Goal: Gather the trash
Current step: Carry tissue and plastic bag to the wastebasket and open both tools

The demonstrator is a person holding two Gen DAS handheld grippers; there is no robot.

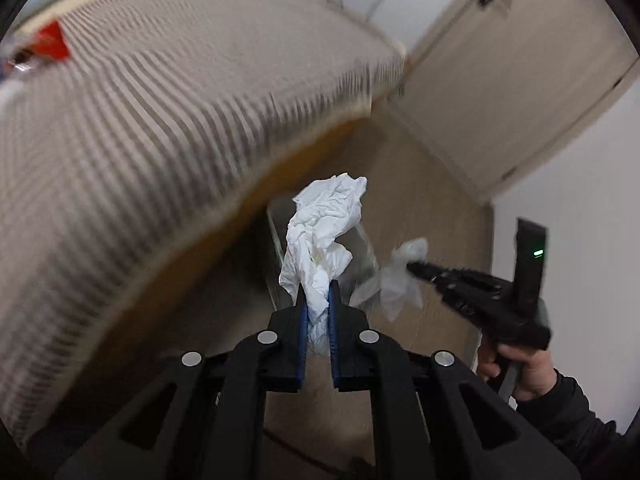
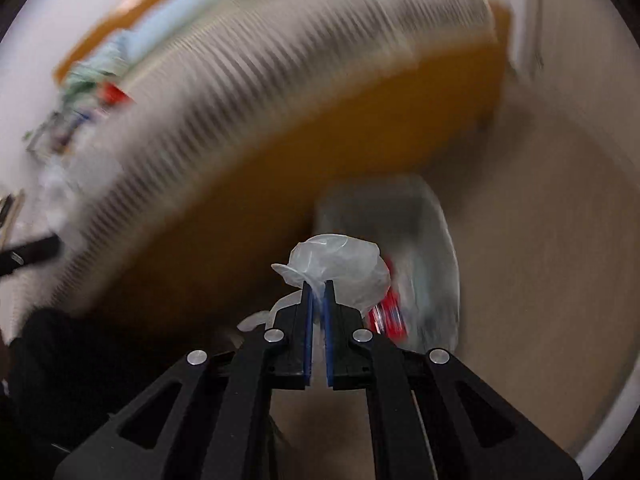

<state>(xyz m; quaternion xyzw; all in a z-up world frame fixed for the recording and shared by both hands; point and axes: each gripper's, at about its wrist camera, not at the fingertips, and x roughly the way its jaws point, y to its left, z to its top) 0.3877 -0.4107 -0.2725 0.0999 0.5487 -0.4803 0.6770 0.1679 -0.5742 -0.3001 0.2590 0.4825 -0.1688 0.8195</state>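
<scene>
My left gripper (image 1: 317,294) is shut on a crumpled white tissue (image 1: 324,224) that sticks up beyond its blue pads. The right gripper (image 2: 318,290) is shut on a thin, clear plastic wrapper (image 2: 344,270). In the left wrist view the right gripper (image 1: 412,266) shows at the right, held by a hand (image 1: 516,364), with the same wrapper (image 1: 394,280) hanging from its tip. Below the right gripper stands a clear-lined bin (image 2: 436,224) on the floor, with a red packet (image 2: 390,314) inside it. Both views are blurred.
A bed with a striped beige cover (image 1: 160,120) and an orange-brown frame (image 2: 320,128) fills the left. Red and mixed items (image 1: 50,42) lie on its far end. A light wooden door (image 1: 520,80) and white wall (image 1: 580,208) stand at the right above the wood-look floor (image 2: 540,240).
</scene>
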